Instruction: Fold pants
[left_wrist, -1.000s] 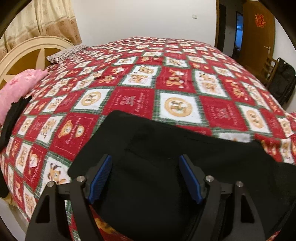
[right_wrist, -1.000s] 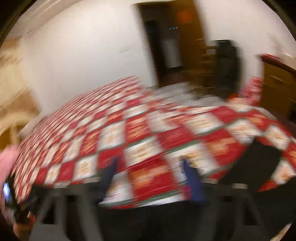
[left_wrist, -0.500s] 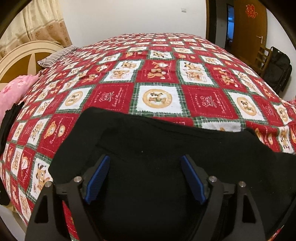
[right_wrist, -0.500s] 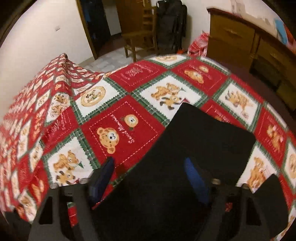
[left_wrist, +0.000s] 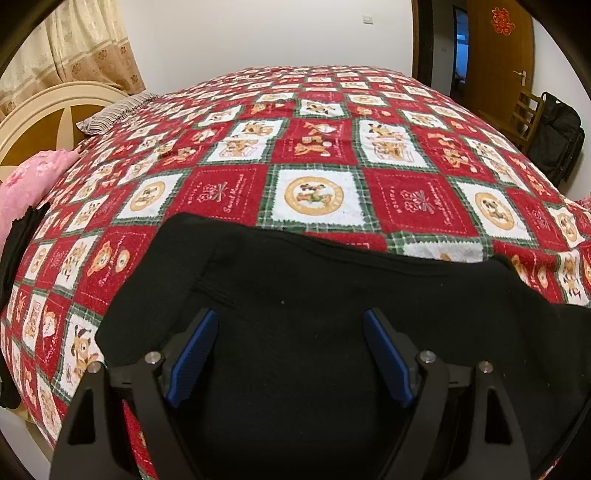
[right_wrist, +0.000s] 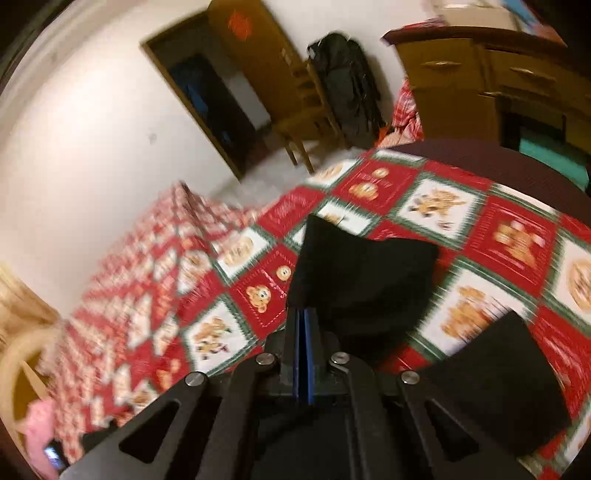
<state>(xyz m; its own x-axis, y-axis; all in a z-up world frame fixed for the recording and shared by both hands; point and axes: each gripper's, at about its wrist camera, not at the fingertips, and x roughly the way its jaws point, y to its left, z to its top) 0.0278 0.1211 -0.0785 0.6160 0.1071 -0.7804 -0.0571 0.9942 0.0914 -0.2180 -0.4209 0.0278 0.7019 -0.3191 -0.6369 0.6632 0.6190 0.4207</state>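
Pants: black pants (left_wrist: 314, 332) lie flat on the near part of a red patchwork bedspread (left_wrist: 314, 147); their far edge runs as one long, slightly bowed line across the left wrist view, with a rounded corner at the left.
Left margin: left of the pants a strip of bedspread falls away over the side of the bed; a pink pillow (left_wrist: 26, 184) and a dark cloth lie further left, near the cream headboard (left_wrist: 44, 110).
Left gripper: the left gripper (left_wrist: 288, 354) hangs over the pants with its blue pads (left_wrist: 192, 358) set wide apart; its jaws have just been opening a little more, and nothing is pinched between them.
Open room: beyond the far edge of the pants the bedspread lies flat and bare as far as the white wall.
Right gripper: the right gripper (right_wrist: 303, 354) has just been closing, and its blue pads now meet on a raised fold of the black pants (right_wrist: 354, 280), lifted off the bedspread.
Right margin: a second black flap lies flat at the lower right of the right wrist view; past the bed corner stand a wooden chair (right_wrist: 306, 107), a black bag (right_wrist: 343, 85) and a wooden dresser (right_wrist: 480, 74).
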